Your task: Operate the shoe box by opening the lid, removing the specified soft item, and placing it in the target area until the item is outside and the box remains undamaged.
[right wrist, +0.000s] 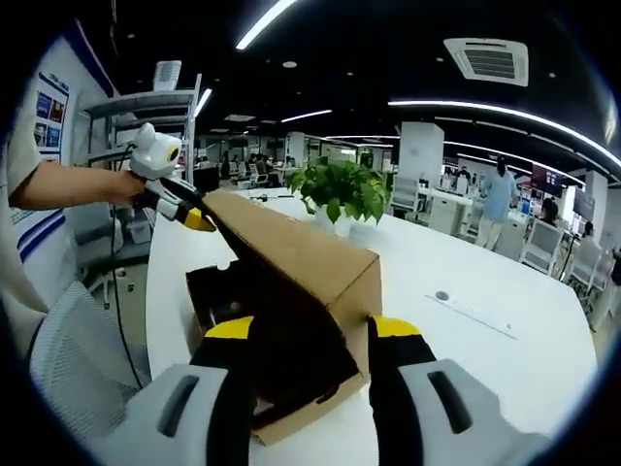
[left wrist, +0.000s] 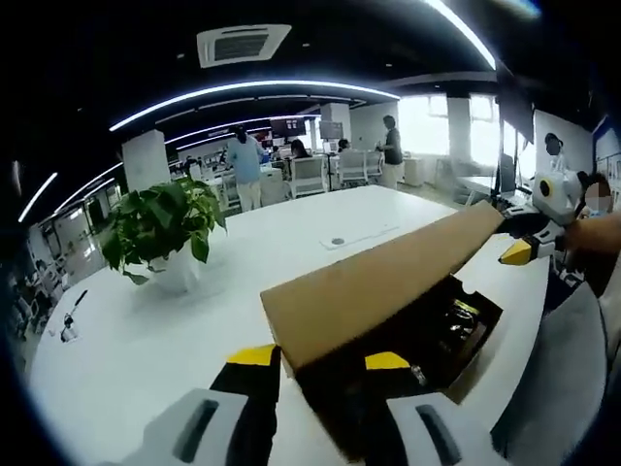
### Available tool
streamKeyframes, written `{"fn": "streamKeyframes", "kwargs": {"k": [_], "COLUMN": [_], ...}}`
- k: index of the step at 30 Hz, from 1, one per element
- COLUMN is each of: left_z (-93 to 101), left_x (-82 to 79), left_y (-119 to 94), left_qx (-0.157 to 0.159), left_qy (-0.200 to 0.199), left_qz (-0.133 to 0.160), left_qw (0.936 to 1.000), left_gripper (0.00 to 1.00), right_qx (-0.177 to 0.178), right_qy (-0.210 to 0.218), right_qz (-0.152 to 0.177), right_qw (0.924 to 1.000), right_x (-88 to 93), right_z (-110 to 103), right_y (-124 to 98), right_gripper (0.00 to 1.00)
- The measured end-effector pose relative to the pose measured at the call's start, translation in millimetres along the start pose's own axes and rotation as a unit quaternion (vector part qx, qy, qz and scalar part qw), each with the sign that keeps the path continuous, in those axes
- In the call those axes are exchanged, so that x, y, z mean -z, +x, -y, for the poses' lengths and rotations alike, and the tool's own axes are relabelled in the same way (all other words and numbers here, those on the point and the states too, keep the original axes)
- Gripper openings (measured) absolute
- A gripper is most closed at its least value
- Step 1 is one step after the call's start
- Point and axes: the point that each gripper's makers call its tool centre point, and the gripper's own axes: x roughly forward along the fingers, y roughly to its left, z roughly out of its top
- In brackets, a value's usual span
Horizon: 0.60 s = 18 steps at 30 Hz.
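Note:
A shoe box (left wrist: 427,374) with a black inside lies on the white table (left wrist: 146,340), and its brown cardboard lid (left wrist: 388,277) is tilted up. My left gripper (left wrist: 322,359) holds the near end of the lid between its yellow-tipped jaws. The right gripper (left wrist: 524,243) clamps the far corner of the lid. In the right gripper view the lid (right wrist: 291,248) slopes from my right gripper (right wrist: 312,328) up to the left gripper (right wrist: 189,216). Dark contents with yellow marks (left wrist: 458,318) lie inside the box; I cannot tell what they are.
A potted green plant (left wrist: 160,228) in a white pot stands on the table beyond the box; it is the plant (right wrist: 340,189) behind the lid. A grey mesh chair (right wrist: 68,359) sits at the table edge. People stand among desks in the background.

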Motion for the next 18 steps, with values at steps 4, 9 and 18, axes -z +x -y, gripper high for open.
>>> {"fn": "streamKeyframes", "kwargs": {"k": [4,9,18], "left_z": [-4.4,-14.5,-32.7], "left_x": [-6.7,-14.0,-21.9], "left_y": [3,7,17], "left_qx": [-0.009,-0.032,-0.058], "left_qy": [0.005,-0.004,-0.018], "left_qz": [0.004,0.003,0.009], "left_qw": [0.9999,0.9995,0.9981], "left_gripper": [0.25,0.17,0.09], "right_qx": [0.000,0.004,0.008], "right_qy": [0.000,-0.009,-0.019], "right_qz": [0.002,0.003,0.002], "right_qw": [1.0000,0.9999,0.9998], "right_x": [-3.1,-6.8,-12.1], "right_z": [5,13,28], "right_y": [2,7,14], "right_gripper": [0.41,0.40,0.37]}}
